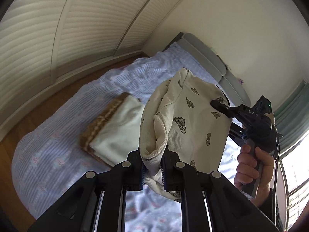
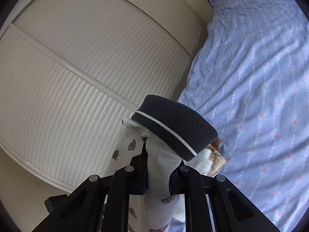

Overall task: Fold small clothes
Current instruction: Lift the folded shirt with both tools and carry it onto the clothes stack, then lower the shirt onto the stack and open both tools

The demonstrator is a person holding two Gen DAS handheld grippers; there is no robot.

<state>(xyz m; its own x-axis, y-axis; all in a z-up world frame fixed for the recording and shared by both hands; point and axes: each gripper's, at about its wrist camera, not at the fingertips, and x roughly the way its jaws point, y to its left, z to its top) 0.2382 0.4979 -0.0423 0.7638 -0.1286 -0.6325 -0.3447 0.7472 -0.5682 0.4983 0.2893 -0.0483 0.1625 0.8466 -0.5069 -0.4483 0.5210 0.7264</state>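
We have the cream knit garment with small dark printed figures point(image 1: 185, 116) lifted mid-frame above the blue floral bedspread point(image 1: 58, 135), our left gripper point(image 1: 153, 171) clamped on its hem. Our right gripper point(image 2: 157, 172) pinches fabric below the dark ribbed waistband point(image 2: 173, 127); a folded cream-and-tan pile point(image 1: 112, 131) lies centre-left.
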